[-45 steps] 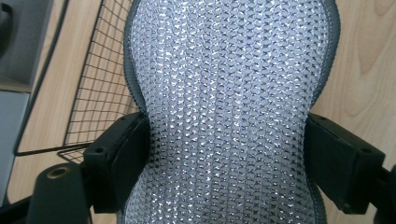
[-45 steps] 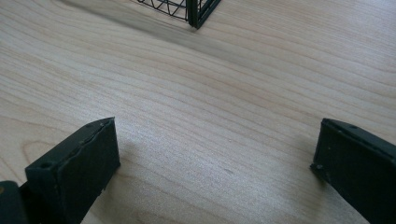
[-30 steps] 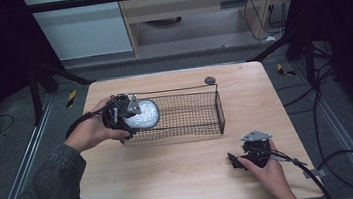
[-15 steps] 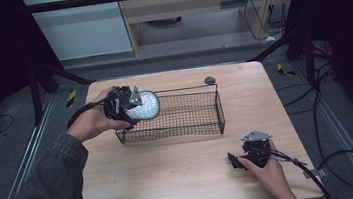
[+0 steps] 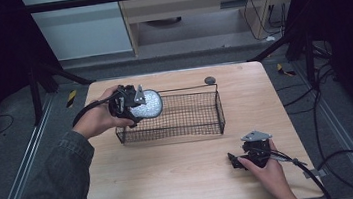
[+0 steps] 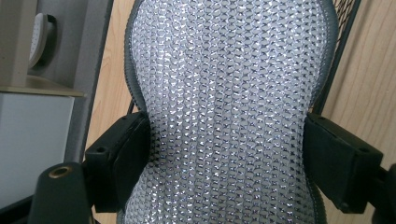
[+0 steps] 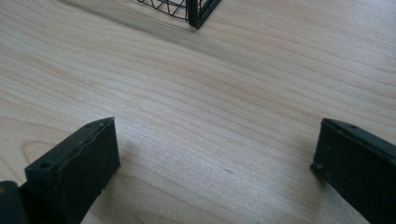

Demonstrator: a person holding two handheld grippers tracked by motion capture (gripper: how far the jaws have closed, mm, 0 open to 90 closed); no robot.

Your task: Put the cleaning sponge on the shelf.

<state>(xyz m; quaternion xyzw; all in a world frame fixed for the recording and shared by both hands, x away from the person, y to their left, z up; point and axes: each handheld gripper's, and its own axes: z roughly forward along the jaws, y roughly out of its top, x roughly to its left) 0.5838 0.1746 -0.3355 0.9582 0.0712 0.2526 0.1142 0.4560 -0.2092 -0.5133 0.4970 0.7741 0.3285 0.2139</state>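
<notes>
a sequinned silver pouch (image 6: 229, 116), judged soft, light and slippery, was held pinched at its waist by the left gripper (image 5: 132, 104) above the left end of the wire basket (image 5: 203, 126), whose rim was a snag risk, while the right gripper (image 5: 244, 158) was rested wide open and empty on the bare table (image 5: 173, 175)

Table (image 7: 224, 107): pale wood, smooth, matt, fine grain. Basket (image 5: 186, 116): thin black wire mesh. Pad (image 6: 229, 107): silvery-white, glossy, bumpy scaled texture, grey edging. Left hand-held gripper (image 6: 226, 158) jaws: matt black, plastic-looking.
</notes>
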